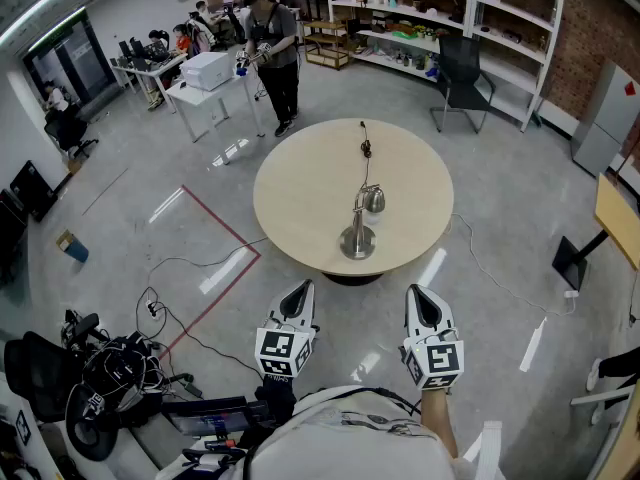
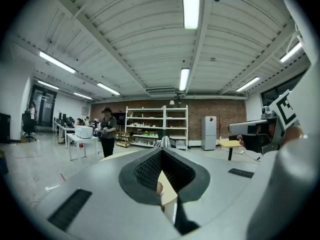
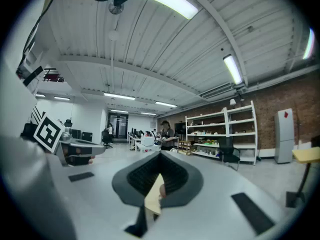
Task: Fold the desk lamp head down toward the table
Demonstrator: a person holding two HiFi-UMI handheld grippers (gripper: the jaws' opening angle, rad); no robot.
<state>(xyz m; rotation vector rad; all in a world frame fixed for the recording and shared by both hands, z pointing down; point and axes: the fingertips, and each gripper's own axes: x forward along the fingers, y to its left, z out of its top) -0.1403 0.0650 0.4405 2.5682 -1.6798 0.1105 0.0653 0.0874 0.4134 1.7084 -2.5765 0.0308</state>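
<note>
A silver desk lamp stands near the middle of a round beige table (image 1: 300,198). Its round base (image 1: 357,241) faces me, its head (image 1: 373,200) is raised on a short arm, and its cord (image 1: 365,150) runs to the far side. Both grippers hover over the floor short of the table's near edge, apart from the lamp. My left gripper (image 1: 302,289) and my right gripper (image 1: 419,294) both have their jaws together, with nothing between them. In the left gripper view the lamp head (image 2: 164,142) peeks just over the shut jaws (image 2: 162,151). The right gripper view shows its shut jaws (image 3: 160,156) pointing level into the room.
A person (image 1: 275,53) stands beyond the table next to a white desk (image 1: 207,88). White shelves (image 1: 440,18) and a black chair (image 1: 462,78) line the back. Cables (image 1: 190,263), red floor tape (image 1: 225,228) and dark equipment (image 1: 110,378) lie at the left.
</note>
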